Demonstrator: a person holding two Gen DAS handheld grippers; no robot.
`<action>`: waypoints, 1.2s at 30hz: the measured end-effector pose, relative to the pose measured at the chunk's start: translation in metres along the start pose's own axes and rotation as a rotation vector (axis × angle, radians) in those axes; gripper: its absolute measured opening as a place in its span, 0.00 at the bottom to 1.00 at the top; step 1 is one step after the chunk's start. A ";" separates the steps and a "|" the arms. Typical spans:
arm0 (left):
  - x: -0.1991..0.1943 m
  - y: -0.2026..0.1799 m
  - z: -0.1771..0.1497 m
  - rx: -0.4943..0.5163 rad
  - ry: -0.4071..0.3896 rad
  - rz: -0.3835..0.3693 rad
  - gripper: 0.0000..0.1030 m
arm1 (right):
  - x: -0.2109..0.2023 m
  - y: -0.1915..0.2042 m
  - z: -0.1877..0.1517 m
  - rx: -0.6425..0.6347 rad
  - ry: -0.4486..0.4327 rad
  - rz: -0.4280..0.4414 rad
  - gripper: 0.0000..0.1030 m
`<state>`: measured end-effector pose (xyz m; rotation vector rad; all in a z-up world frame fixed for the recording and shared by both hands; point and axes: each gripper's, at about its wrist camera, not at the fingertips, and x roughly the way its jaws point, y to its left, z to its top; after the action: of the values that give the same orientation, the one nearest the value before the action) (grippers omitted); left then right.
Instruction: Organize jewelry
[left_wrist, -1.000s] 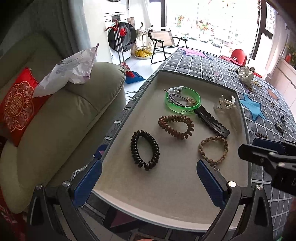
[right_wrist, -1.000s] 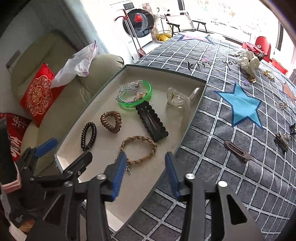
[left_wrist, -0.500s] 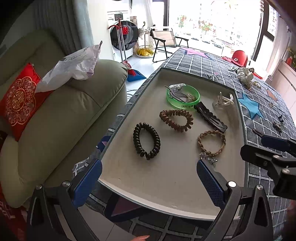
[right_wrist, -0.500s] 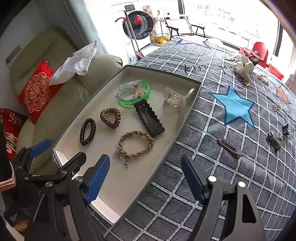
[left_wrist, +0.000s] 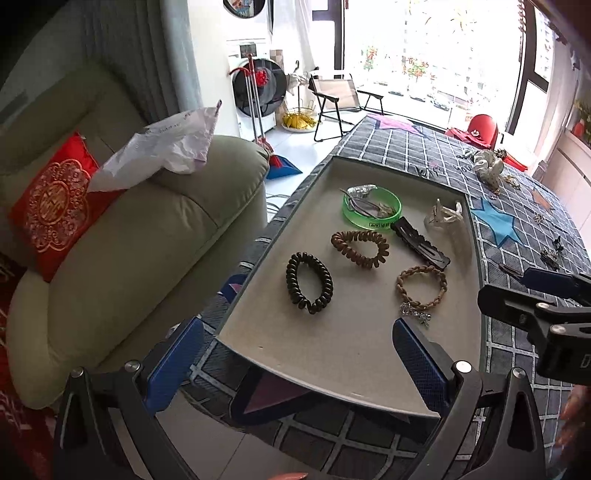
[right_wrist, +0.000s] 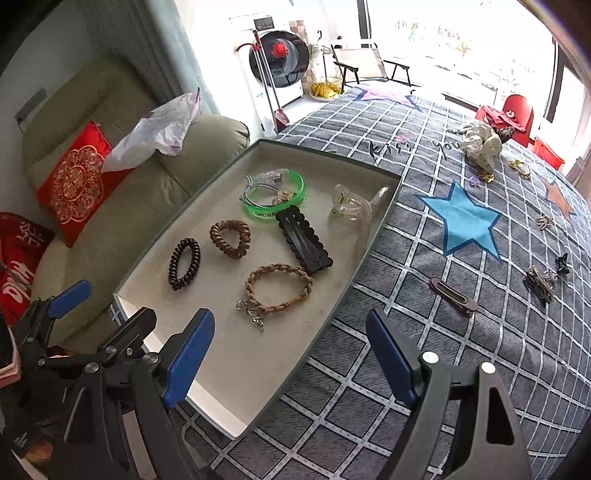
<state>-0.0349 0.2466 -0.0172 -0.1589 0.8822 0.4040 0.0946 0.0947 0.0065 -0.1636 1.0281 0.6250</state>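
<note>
Left gripper: jaws spread wide, nothing between them, hanging over the near end of the tray.

In the tray, left to right in the right wrist view: black spiral hair tie, brown spiral hair tie, green bangle with thin wire pieces inside it, black scalloped hair clip, clear claw clip. The braided bracelet lies nearest the grippers, charm end toward them.

Right gripper: jaws have just been opening, now spread with nothing between; the bracelet lies flat in the tray ahead of its tips.

Loose on the checked cloth to the right: brown flat hair clip, then small dark pieces well apart.

Judgement: deposit looks complete. The brown clip is probably the next pick; approach low, jaws across its narrow width, since it lies flat.
</note>
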 end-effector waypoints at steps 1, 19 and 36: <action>-0.003 0.000 0.000 -0.001 -0.004 0.001 1.00 | -0.003 0.001 -0.001 0.003 -0.008 -0.003 0.84; -0.053 -0.003 -0.009 -0.032 -0.061 0.025 1.00 | -0.069 0.011 -0.020 -0.008 -0.188 -0.092 0.84; -0.067 -0.015 -0.011 -0.012 -0.077 0.026 1.00 | -0.080 0.006 -0.028 0.009 -0.214 -0.104 0.84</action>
<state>-0.0750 0.2114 0.0273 -0.1424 0.8072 0.4369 0.0411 0.0558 0.0598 -0.1377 0.8103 0.5310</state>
